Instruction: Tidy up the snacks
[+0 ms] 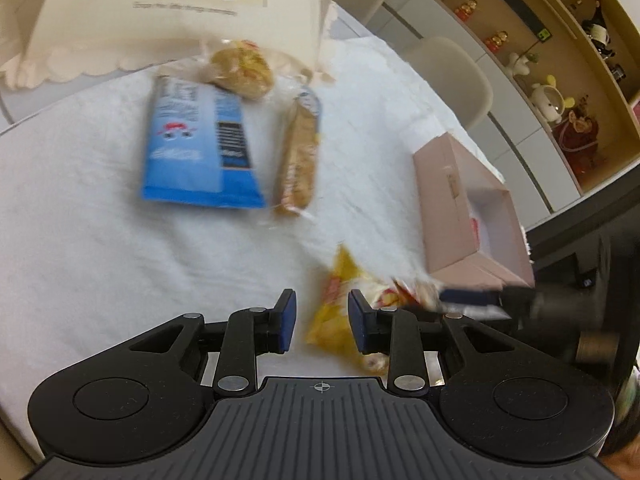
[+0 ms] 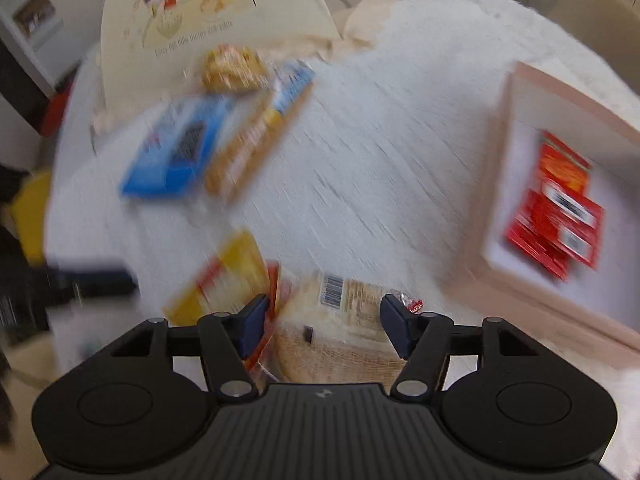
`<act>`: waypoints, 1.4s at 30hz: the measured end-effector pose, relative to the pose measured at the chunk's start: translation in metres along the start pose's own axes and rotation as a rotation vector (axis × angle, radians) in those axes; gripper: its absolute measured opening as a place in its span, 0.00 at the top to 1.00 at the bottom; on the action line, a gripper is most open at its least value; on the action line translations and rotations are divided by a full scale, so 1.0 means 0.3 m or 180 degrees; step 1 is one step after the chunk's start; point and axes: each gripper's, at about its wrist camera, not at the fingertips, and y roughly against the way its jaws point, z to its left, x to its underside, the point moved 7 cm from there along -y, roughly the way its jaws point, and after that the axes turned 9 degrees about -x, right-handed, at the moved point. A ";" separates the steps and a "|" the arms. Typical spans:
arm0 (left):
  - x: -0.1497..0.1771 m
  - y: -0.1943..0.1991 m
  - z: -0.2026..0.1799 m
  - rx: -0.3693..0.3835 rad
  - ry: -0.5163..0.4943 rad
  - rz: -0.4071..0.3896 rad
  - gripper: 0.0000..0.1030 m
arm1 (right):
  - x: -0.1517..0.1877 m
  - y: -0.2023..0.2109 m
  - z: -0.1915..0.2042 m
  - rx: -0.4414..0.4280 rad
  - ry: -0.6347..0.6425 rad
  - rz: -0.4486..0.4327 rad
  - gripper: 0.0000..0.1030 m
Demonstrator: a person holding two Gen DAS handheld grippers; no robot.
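Right gripper [image 2: 322,330] hangs over a clear-wrapped pack of pale wafer-like biscuits [image 2: 340,320], barcode label up, its jaws parted either side of the pack with gaps showing at both blue pads, so nothing is clamped. The pack lies directly under and ahead of the claw, its long axis seeming to run away from the camera, though motion blur leaves that uncertain. Just to its left, touching or overlapping it, a crinkled yellow foil snack bag [image 2: 224,276] rests on the white, nubbly tablecloth [image 2: 380,152].

Left gripper [image 1: 322,322] stands partly open and empty above the near edge of the same yellow bag [image 1: 340,312]; its pads clear the foil. The right hand is the nearer one to the biscuit pack.

To the right, the destination by all appearances: a shallow pink cardboard box [image 2: 532,80] with a white floor, already holding flat red packets [image 2: 556,204].

Farther off lie a glossy blue pouch [image 1: 200,144], a long wrapped cracker sleeve [image 1: 298,156] beside it, and a round bun in clear film [image 1: 242,68], before a cream illustrated box [image 1: 180,8].
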 end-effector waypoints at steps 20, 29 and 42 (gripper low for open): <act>0.061 -0.132 -0.184 -0.0230 -0.0188 0.0158 0.68 | 0.243 0.199 -0.193 0.0244 0.0342 -0.0697 0.38; 0.219 0.051 -0.135 -0.0491 -0.0013 -0.0115 0.68 | 0.095 -0.033 -0.076 -0.0091 0.0935 -0.0480 0.63; 0.487 -0.054 -0.455 -0.0187 -0.1225 0.0178 0.68 | 0.351 0.237 -0.169 -0.0341 0.0339 -0.0605 0.81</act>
